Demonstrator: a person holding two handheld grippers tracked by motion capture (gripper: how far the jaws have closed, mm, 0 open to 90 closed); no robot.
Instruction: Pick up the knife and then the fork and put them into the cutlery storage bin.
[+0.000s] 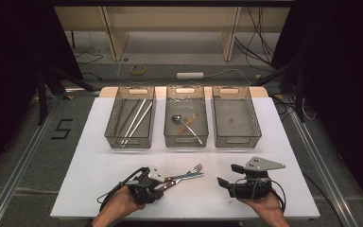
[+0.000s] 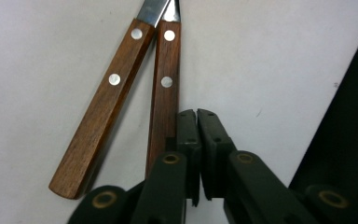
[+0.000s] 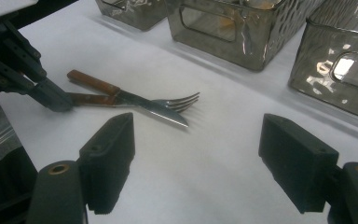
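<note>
A fork (image 1: pixel 196 168) and a knife (image 1: pixel 189 177) with brown wooden handles lie crossed on the white table (image 1: pixel 99 189) near its front edge. My left gripper (image 1: pixel 159 182) is at their handle ends, its jaws shut together with nothing between them. In the left gripper view that gripper (image 2: pixel 196 114) lies against the right side of one handle (image 2: pixel 164 93), and the other handle (image 2: pixel 105 100) angles off to the left. My right gripper (image 1: pixel 227 174) is held to the right of the cutlery, open and empty (image 3: pixel 200 140). From there the fork (image 3: pixel 182 101) and the left gripper (image 3: pixel 51 100) show.
Three clear plastic bins stand in a row at the back of the table. The left bin (image 1: pixel 111 135) holds long thin utensils, the middle bin (image 1: pixel 185 141) holds a spoon and other pieces, and nothing shows in the right bin (image 1: pixel 238 141). Cables lie on the floor beyond.
</note>
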